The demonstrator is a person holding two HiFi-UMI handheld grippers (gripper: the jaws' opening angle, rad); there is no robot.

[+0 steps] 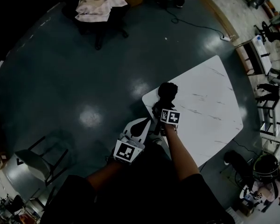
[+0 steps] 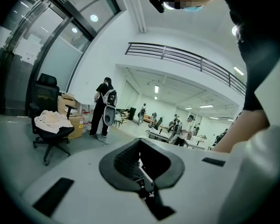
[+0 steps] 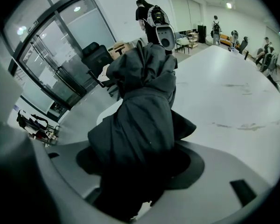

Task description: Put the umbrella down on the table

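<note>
In the right gripper view the folded umbrella (image 3: 144, 125) fills the lower centre and buries the pads of the right gripper (image 3: 140, 176); the cloth seems pinched there. In the head view a forearm (image 1: 179, 148) covers part of the table's (image 1: 214, 111) lower-left edge.

Right gripper (image 3: 141, 178) clamped on folded black umbrella (image 3: 142, 101), fabric fills the jaws, bundle runs up frame centre. White marbled table (image 3: 224, 92) right of it. Office chair (image 3: 95, 59) upper left, person with backpack (image 3: 151, 10) top centre.
</note>
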